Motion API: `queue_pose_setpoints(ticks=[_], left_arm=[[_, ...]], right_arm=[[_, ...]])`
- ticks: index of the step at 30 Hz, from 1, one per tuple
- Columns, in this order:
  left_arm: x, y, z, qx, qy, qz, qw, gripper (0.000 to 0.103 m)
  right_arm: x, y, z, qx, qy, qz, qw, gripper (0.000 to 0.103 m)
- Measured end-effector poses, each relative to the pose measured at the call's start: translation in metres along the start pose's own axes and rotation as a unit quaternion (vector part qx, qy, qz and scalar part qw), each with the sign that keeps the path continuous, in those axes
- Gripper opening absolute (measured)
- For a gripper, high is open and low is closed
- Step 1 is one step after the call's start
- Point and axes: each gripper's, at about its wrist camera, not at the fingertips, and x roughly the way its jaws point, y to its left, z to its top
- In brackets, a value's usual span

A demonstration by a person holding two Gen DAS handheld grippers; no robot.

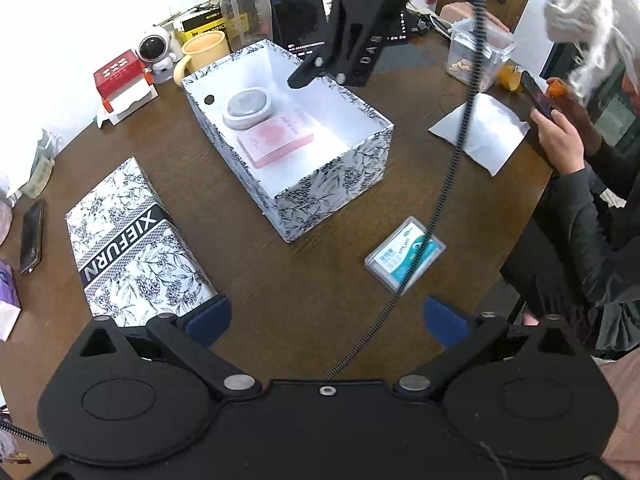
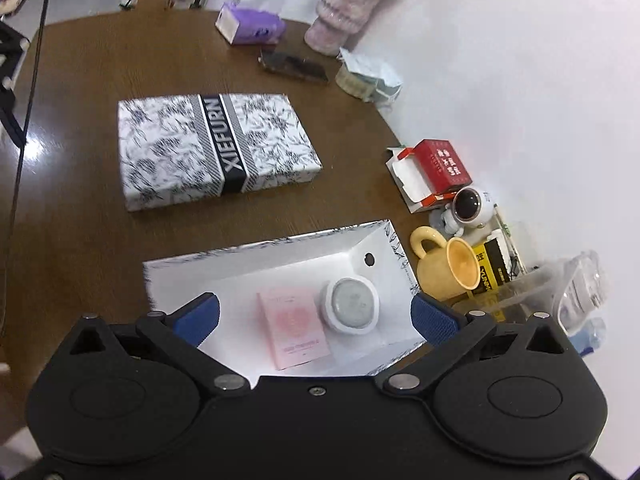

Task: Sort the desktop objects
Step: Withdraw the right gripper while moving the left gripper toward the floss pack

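On the brown table [image 1: 280, 280] my left tongs [image 1: 326, 320] and right tongs [image 2: 314, 316] gape wide, holding nothing, over the flowery box [image 1: 340, 184].

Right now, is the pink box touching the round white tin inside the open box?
Touching, as far as the pictures show. In the left wrist view the pink box meets the base of the round white tin with no white floor between; the right wrist view agrees.

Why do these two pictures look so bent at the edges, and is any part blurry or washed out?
Both views are fisheye, so the table edge curves and the corners go dark. Left wrist view: fairly sharp, wall at upper left blown out white. Right wrist view: the patterned lid is slightly smeared, glare shines on the wood at left, and the open box interior is brightly lit.
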Motion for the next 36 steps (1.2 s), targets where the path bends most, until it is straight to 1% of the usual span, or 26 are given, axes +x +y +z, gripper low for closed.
queue_pose_setpoints(ticks=[6, 10, 16, 24, 31, 36], left_arm=[[-0.007, -0.01, -0.015, 0.009, -0.008, -0.007, 0.9999, 0.103], [-0.003, -0.016, -0.017, 0.004, 0.001, -0.014, 0.9999, 0.103], [0.002, -0.03, -0.021, 0.028, 0.009, -0.019, 0.9994, 0.103], [0.004, -0.036, -0.022, 0.04, 0.012, -0.026, 0.9988, 0.103], [0.011, -0.038, -0.019, 0.054, 0.016, -0.025, 0.9981, 0.103], [0.017, -0.037, -0.014, 0.059, 0.013, -0.03, 0.9977, 0.103]], right_arm=[[-0.039, 0.037, -0.013, -0.001, 0.005, -0.011, 1.0, 0.103], [-0.059, 0.066, -0.023, 0.006, 0.003, -0.022, 1.0, 0.103], [-0.078, 0.095, -0.037, 0.039, -0.005, -0.017, 0.999, 0.103], [-0.087, 0.121, -0.054, 0.085, 0.008, -0.014, 0.996, 0.103], [-0.082, 0.137, -0.074, 0.128, 0.046, 0.004, 0.991, 0.103], [-0.076, 0.145, -0.085, 0.155, 0.064, 0.022, 0.986, 0.103]])
